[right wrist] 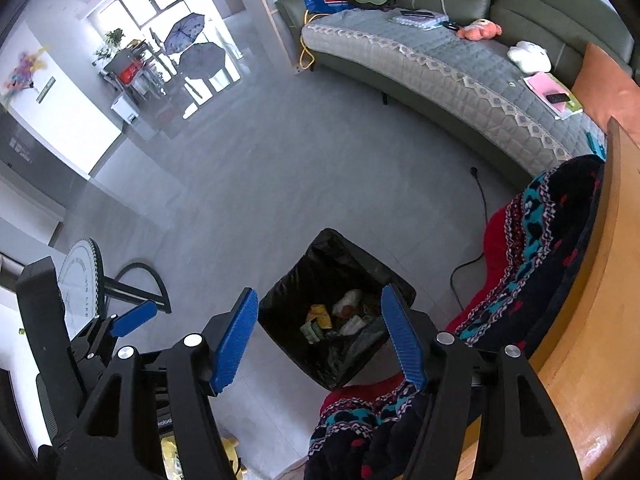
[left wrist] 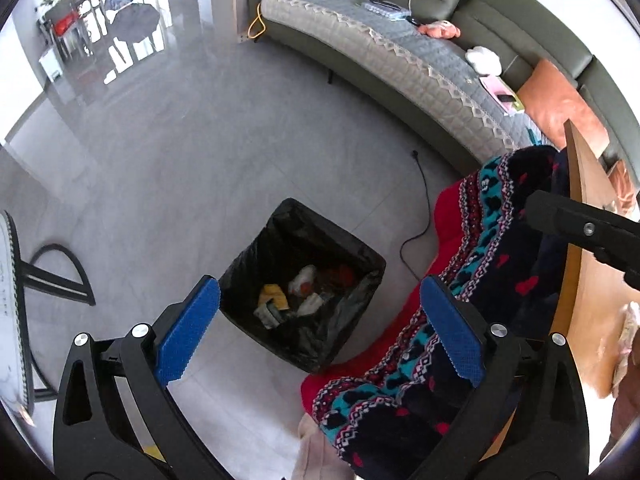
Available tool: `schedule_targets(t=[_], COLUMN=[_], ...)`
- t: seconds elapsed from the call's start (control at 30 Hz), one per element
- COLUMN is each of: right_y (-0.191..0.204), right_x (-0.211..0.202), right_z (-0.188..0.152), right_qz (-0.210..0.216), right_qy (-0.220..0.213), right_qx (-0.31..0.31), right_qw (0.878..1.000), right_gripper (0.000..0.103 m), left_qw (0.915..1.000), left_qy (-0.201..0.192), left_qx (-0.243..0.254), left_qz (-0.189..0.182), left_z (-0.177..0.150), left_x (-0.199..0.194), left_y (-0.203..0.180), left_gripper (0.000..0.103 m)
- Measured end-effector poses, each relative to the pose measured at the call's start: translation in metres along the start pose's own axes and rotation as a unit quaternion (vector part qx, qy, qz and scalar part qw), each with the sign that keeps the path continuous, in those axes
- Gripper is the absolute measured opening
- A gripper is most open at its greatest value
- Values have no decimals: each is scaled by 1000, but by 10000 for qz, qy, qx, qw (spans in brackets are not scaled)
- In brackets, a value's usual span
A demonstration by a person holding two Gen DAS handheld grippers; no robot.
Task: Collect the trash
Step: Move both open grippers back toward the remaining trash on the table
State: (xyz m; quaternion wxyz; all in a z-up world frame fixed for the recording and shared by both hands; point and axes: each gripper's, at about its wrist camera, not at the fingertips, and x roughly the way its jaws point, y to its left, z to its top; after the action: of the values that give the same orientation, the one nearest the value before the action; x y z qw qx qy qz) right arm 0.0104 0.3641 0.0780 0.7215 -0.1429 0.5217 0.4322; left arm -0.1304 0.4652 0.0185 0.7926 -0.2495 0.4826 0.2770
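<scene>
A bin lined with a black bag (left wrist: 348, 236) stands on the grey floor, seen from above in both views (right wrist: 360, 248). Inside lie a yellow wrapper (left wrist: 274, 294), crumpled white paper (left wrist: 304, 278) and other scraps. My left gripper (left wrist: 320, 332) hangs over the bin's near side, jaws wide open, nothing between the blue pads (left wrist: 188, 332). My right gripper (right wrist: 320, 340) is over the same bin, open less wide and also empty. In the right wrist view, one blue finger (right wrist: 134, 318) of the left gripper shows at the left edge.
A red and patterned blanket (left wrist: 500, 240) hangs off a wooden table edge (left wrist: 584, 280) right of the bin. A black cable (left wrist: 424, 200) trails across the floor behind it. A sofa with a grey cover (left wrist: 400, 56) runs along the back. A round white stand (left wrist: 12, 300) is at left.
</scene>
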Motion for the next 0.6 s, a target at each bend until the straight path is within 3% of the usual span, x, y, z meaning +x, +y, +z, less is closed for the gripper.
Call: schedule_targets(t=[0.3, 0.6], right_y=[-26, -74], right_x=[-32, -75], right_z=[-12, -33], right_qz=[-125, -315], right_qy=[-250, -539], right_qx=[293, 676], right_qw=[9992, 9958], right_gripper=[65, 65], left_qw=[9994, 9943], left_qy=[-91, -290], left_qx=[312, 996], left_qz=[-110, -246], left_z=[1, -2], left_x=[-11, -27], left_y=[-28, -92], left_gripper=[97, 97])
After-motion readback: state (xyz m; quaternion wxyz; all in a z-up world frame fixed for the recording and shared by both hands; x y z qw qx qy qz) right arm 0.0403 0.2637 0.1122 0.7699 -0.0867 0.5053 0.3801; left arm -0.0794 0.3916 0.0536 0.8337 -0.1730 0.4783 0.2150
